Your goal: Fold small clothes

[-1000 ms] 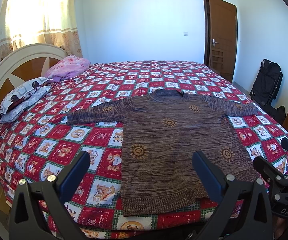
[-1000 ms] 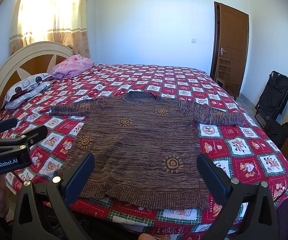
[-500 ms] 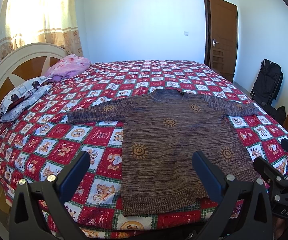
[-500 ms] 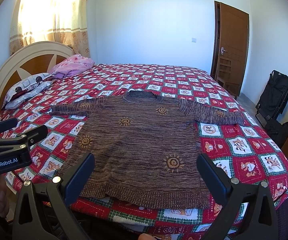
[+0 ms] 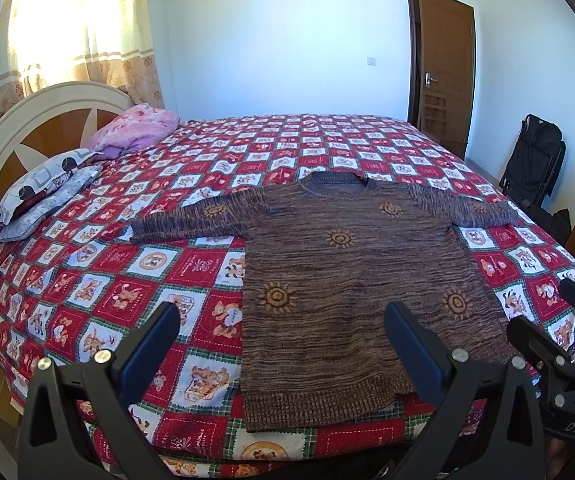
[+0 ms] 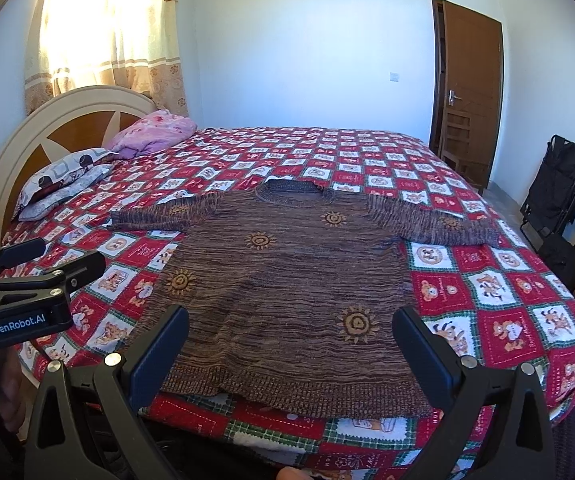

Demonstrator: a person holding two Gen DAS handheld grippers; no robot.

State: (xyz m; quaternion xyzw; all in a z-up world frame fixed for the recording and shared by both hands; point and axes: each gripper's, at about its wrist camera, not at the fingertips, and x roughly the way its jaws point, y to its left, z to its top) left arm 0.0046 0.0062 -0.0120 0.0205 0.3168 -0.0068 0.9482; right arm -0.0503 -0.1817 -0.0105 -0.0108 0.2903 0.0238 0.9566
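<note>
On the bed (image 5: 87, 280), the sweater (image 5: 351, 280) lies beyond both open tongs (image 5: 281, 332).

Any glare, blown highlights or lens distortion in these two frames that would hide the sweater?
Left wrist view: the curtained window is blown out, fisheye bends the headboard, dark vignette in the corners; sweater evenly lit and sharp. Right wrist view: same window glare, curved door; sweater clear, its hem partly behind the open right gripper.

Pale blue walls (image 5: 267, 40); sunlit curtain (image 5: 75, 28); brown door (image 6: 471, 88); bed (image 5: 247, 148), cream headboard (image 5: 27, 120).
</note>
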